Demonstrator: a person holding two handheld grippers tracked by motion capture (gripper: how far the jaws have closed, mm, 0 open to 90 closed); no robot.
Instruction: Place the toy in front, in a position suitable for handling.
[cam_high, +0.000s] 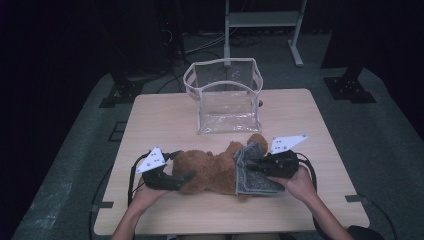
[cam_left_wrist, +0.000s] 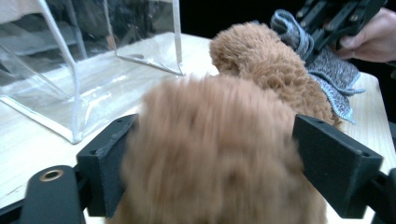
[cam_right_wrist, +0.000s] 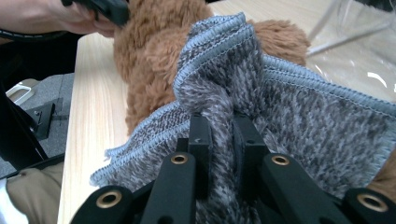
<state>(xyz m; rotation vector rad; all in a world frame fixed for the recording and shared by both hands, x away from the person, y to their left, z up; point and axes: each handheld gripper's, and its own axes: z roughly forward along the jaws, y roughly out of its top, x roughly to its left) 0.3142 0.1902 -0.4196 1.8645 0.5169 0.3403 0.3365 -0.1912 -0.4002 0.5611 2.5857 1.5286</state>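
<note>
The brown plush teddy bear (cam_high: 212, 170) is lying on its side across the near half of the light wooden table (cam_high: 165, 115), and serves as the reference for what follows.

At the bear's left end, the left gripper (cam_high: 186, 176) is reaching in from the person's left hand (cam_high: 145, 192). In the left gripper view its two black jaws are standing on either side of a mass of brown fur (cam_left_wrist: 219, 154), pressing into the pile on both flanks, so the gripper is clamping the bear. The fur is blurring in that view.

At the bear's right end, the right gripper (cam_high: 252, 165) is coming in from the person's right hand (cam_high: 300, 182). A grey knitted cloth with a light blue stitched edge (cam_high: 252, 172) is draping over that end of the bear. In the right gripper view the jaws are standing nearly together with a raised fold of the grey cloth (cam_right_wrist: 224, 93) pinched between them; the gripper is gripping the cloth. The brown fur (cam_right_wrist: 149, 51) is showing just beyond the fold.

Beyond the bear, toward the far edge of the table, a clear plastic bag with white trim (cam_high: 225, 97) is standing upright with its mouth open. It is sitting near the bear's head but apart from both grippers.
</note>
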